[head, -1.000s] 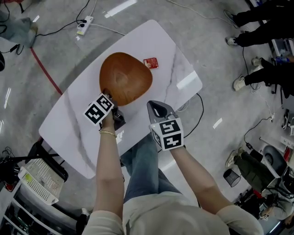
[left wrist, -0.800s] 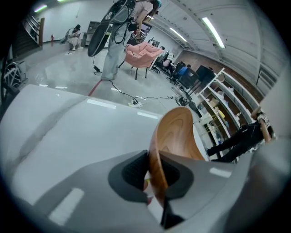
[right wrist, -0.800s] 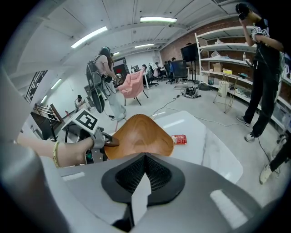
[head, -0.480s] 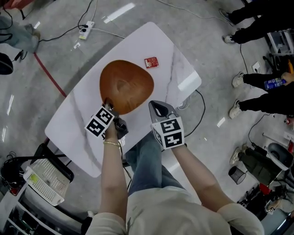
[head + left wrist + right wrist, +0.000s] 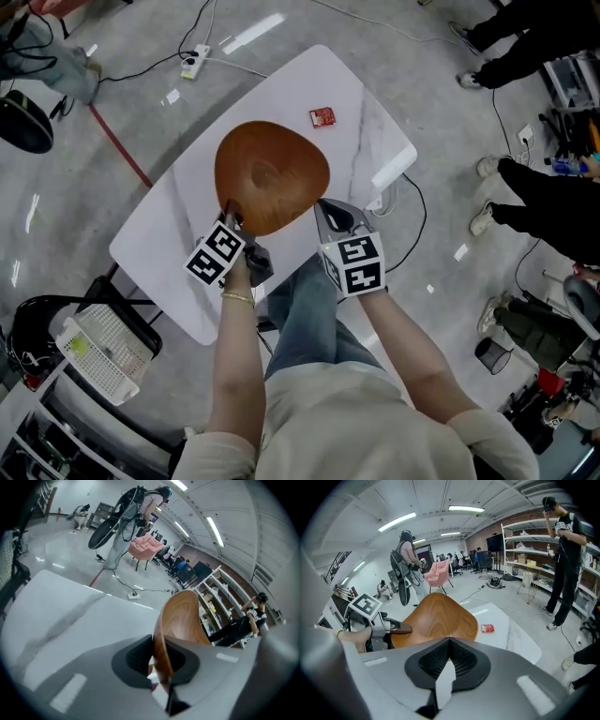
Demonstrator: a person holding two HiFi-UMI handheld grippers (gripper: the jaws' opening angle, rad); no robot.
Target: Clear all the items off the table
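Now you hold two grippers, one in each hand. Your left gripper [image 5: 228, 208] is clamped on the near rim of the one bowl [image 5: 272, 173]. In the left gripper view the thin wood rim sits tight between the two jaws. The bowl is brown wood, round and wide. It is over the middle of the one table [image 5: 178, 220], and it tips in the left gripper's hold. You cannot tell from these views if its far edge touches the table top.

Your right gripper [image 5: 330, 208] is closed, with its two jaws pressed together and nothing between them. It is just beside the bowl's near edge, to the right of the left gripper, and it does not touch the bowl. Each gripper has one cube with black and white squares, so that makes two cubes.

One small red packet [image 5: 322, 117] lies flat on the table, past the bowl's far side and apart from it. So two things are at the table: one bowl and one packet.

On the floor past the table lies one white power strip [image 5: 195, 61]. One white basket [image 5: 103, 352] sits low at your left. One person [image 5: 565, 550] stands by the shelves [image 5: 525, 550] on the right.
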